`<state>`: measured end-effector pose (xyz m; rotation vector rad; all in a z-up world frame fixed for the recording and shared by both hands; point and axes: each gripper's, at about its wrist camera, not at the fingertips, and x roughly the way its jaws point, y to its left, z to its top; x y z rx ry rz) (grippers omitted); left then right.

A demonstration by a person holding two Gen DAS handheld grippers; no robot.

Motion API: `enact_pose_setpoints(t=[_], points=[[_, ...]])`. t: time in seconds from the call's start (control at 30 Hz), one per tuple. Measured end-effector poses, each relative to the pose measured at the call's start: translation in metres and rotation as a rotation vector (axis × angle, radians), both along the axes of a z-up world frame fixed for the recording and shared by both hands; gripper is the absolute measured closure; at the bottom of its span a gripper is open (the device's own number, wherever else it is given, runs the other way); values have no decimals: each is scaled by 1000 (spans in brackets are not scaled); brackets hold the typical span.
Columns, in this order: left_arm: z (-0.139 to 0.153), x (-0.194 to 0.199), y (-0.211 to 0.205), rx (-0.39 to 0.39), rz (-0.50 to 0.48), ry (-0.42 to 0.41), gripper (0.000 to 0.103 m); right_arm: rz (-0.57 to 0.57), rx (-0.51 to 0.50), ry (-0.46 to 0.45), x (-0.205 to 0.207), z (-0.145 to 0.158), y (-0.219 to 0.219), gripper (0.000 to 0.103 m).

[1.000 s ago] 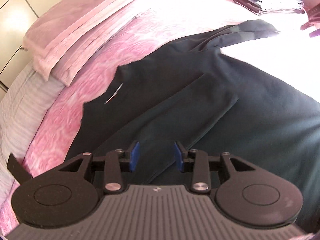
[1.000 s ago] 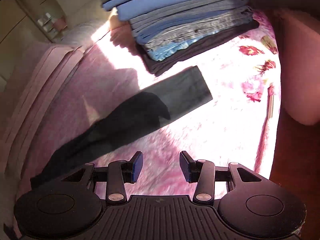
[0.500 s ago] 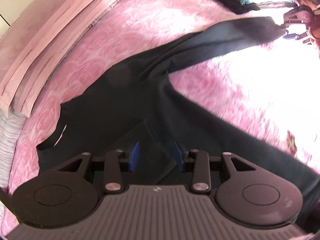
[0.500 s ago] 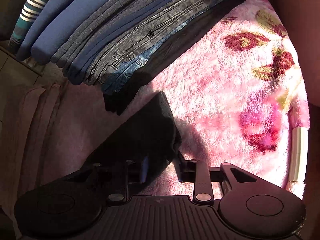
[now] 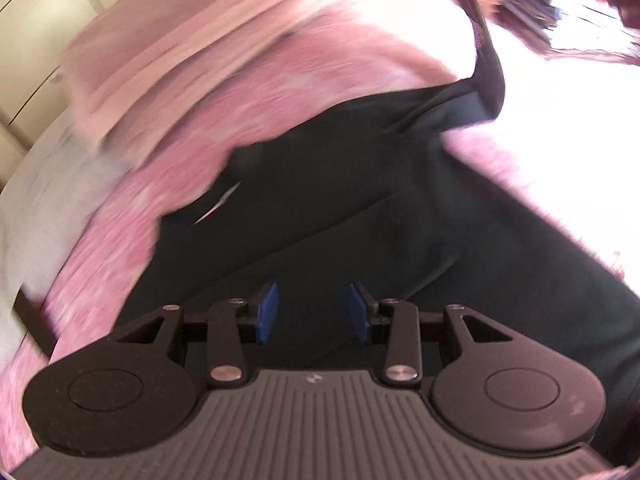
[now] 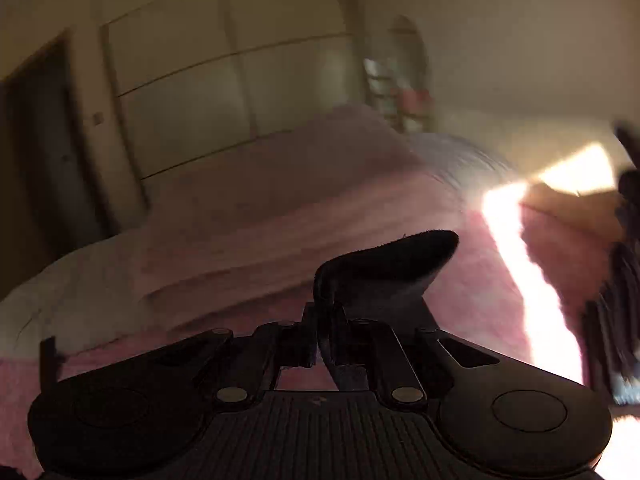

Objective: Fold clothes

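A dark long-sleeved top (image 5: 340, 208) lies spread on the pink fleece blanket (image 5: 208, 132). One sleeve lies folded across its body. The other sleeve (image 5: 486, 60) rises as a taut strip toward the top of the left wrist view. My left gripper (image 5: 313, 312) hovers open just above the body of the top, nothing between its blue pads. My right gripper (image 6: 326, 336) is shut on the cuff of the sleeve (image 6: 392, 264), which sticks up and curls over between the fingers, lifted clear of the bed.
A folded pale pink blanket (image 5: 208, 40) lies along the bed's far side, next to a grey striped pillow (image 5: 44, 200). A stack of folded clothes (image 5: 532, 0) stands at the far corner, blurred. Cream wardrobe doors (image 6: 224, 80) stand behind the bed.
My right gripper went to the sleeve end on the bed, shut on its cuff and lifted it high while swinging round toward the wardrobe. The left gripper swung out and back, still open.
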<state>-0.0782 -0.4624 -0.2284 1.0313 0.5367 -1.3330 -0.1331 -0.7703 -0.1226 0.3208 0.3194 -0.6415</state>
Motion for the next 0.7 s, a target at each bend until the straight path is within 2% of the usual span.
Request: enact_pose_setpoints(t=[0.07,0.17,0.2,0.27,0.33,0.43,0.5,0.6,0.7], points=[[3,31,25,9,55,-7,68,191,-52,-5,50,1,67,95],[3,76,63,33,144,-20,67,452,-120,133,112,-40,170,93],[3,91,75,41,174,-24,67,513,-104,200,125,-58,195,74],[-4,112,92,54,225,-18,67,604,-53,294,141,-91,235,51],[-11,132,106,66,268,-8,67,641,-8,344,142,-107,257,51],[-24,146,109,77,287,12,67,622,59,409,134,-120,260,51],[-33,142,100,76,249,6,67,575,80,467,124,-126,243,51],[-51,129,77,74,125,-18,67,480,111,547,103,-134,208,51],[-70,109,53,78,-41,-56,67,361,142,604,78,-139,166,51]])
